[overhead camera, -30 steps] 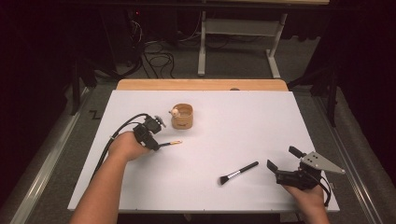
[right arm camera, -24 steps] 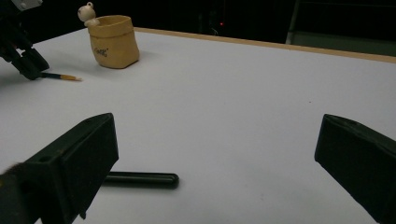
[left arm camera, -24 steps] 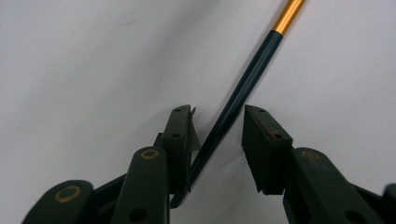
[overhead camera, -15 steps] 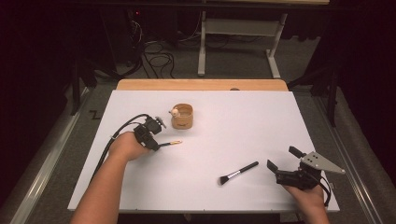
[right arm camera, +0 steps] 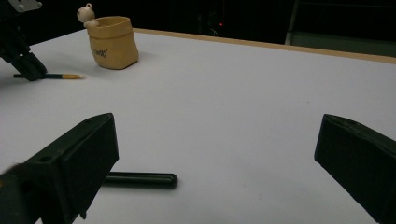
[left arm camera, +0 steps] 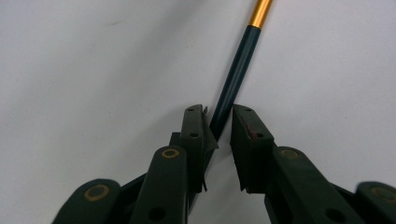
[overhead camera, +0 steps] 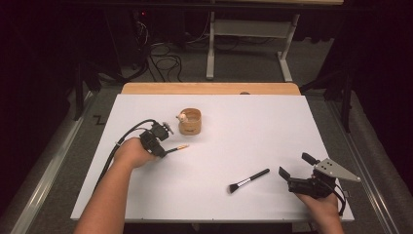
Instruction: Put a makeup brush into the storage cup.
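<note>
A slim brush [left arm camera: 243, 51] with a dark teal handle and a gold collar lies on the white table [overhead camera: 243, 131]. My left gripper [overhead camera: 163, 152] is down on its handle end. Its jaws have just been closing, and the pads [left arm camera: 247, 130] now touch the handle on both sides. From the right gripper view, the slim brush [right arm camera: 60, 76] sticks out of the left gripper [right arm camera: 23, 60] toward a tan cup [right arm camera: 112, 42] with a small bear on its rim. My right gripper [overhead camera: 294, 165] rests open at the front right, nothing between its jaws. A black makeup brush [overhead camera: 249, 180] lies to its left.
The tan cup [overhead camera: 190, 122] stands just behind and to the right of the left hand. A wooden strip [overhead camera: 209, 88] runs along the table's far edge. A cable [overhead camera: 122, 141] loops from the left gripper over the table's left side.
</note>
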Demonstrator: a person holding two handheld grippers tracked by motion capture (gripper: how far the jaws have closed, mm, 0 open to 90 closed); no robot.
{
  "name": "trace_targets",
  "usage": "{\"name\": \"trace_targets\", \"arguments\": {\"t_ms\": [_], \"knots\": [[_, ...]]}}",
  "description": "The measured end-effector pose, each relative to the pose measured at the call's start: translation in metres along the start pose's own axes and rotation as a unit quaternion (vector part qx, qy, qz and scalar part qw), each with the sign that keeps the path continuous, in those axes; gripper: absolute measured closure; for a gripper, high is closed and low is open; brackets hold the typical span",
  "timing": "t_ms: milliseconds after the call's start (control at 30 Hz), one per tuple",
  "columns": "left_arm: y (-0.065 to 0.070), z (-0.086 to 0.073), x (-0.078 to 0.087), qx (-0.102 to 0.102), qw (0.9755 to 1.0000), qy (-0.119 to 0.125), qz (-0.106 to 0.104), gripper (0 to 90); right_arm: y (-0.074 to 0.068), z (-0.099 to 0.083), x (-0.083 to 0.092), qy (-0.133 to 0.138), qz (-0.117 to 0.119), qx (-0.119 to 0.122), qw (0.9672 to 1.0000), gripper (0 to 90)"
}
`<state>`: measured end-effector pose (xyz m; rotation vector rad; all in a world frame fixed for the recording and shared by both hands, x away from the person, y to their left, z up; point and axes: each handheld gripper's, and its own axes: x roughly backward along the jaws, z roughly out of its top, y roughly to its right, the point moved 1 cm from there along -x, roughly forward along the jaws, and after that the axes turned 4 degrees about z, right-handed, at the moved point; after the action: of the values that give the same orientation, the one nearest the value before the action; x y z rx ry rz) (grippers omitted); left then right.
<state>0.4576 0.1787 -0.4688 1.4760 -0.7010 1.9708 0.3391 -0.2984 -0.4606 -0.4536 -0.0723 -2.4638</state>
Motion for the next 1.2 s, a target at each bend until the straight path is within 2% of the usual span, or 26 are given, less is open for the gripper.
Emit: {"name": "trace_targets", "arguments": {"t_ms": [700,800,1200], "knots": [[0.0010,0.0007,0.0000,0.005,0.9999,-0.003,-0.008,83.1,0.0000,-0.0002,0.0009,-0.002,-0.002,-0.007,1.0000,0.6],[0.0011,0.0006,0.0001,0.005,0.9999,-0.003,-0.008,83.3,0.0013,-0.0004,0.0006,-0.001,-0.001,-0.001,1.0000,0.6],[0.0014,-0.0013,0.0003,0.007,0.9999,0.004,-0.007,83.9,0.0013,-0.0005,0.0014,-0.001,-0.002,-0.003,1.0000,0.7]]}}
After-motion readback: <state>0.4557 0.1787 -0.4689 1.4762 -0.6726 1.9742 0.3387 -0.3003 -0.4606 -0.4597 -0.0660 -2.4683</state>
